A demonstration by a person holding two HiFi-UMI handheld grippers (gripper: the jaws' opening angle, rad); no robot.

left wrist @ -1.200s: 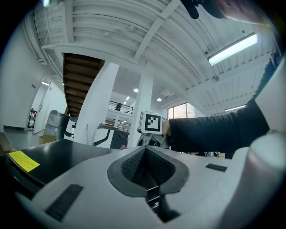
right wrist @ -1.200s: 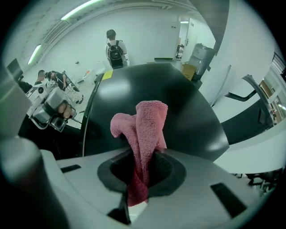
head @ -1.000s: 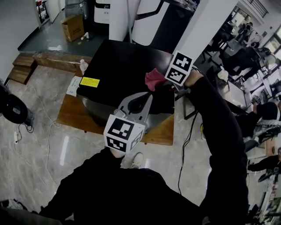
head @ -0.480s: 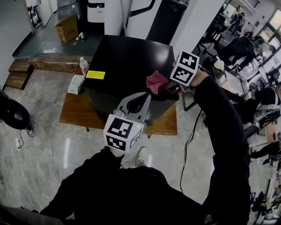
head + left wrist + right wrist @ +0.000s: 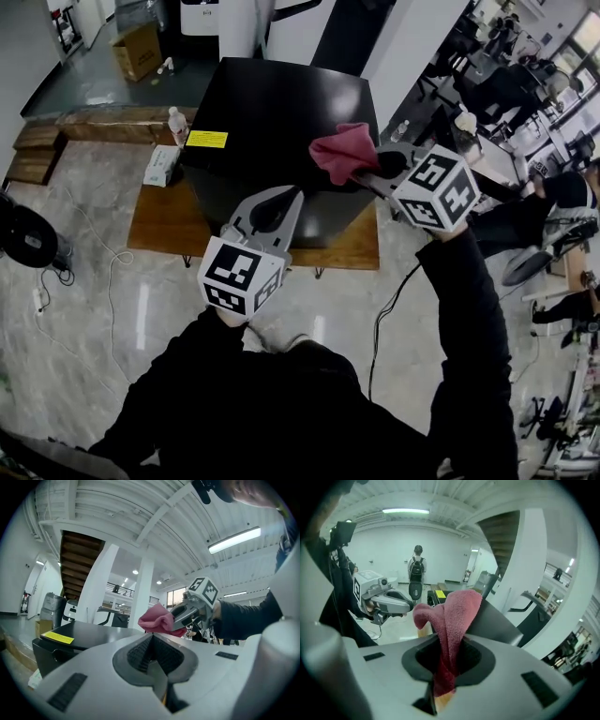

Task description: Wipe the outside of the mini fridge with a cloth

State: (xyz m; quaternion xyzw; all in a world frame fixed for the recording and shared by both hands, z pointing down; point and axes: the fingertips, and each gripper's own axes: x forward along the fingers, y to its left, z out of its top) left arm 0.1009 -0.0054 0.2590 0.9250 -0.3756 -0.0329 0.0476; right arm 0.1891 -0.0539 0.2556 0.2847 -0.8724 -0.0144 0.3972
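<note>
The black mini fridge (image 5: 272, 112) stands on a low wooden platform and carries a yellow label (image 5: 206, 139) on its top. My right gripper (image 5: 361, 172) is shut on a pink cloth (image 5: 342, 150), which it holds in the air over the fridge's near right corner. In the right gripper view the cloth (image 5: 454, 613) bunches up out of the closed jaws, with the fridge (image 5: 499, 620) behind it. My left gripper (image 5: 279, 199) hovers at the fridge's near edge, shut and holding nothing. From the left gripper view I see the cloth (image 5: 157, 619) in front of the fridge top (image 5: 89, 631).
The wooden platform (image 5: 164, 225) sits on a glossy tiled floor. A bottle (image 5: 175, 122) and a small white box (image 5: 161, 164) lie at the fridge's left. A cardboard box (image 5: 136, 52), a black fan (image 5: 23, 234) and a white pillar (image 5: 412, 47) stand around. A person with a backpack (image 5: 416, 566) stands far off.
My right gripper has swung right and back toward me, carrying the cloth, and its marker cube now faces right. The left gripper has drifted slightly left.
</note>
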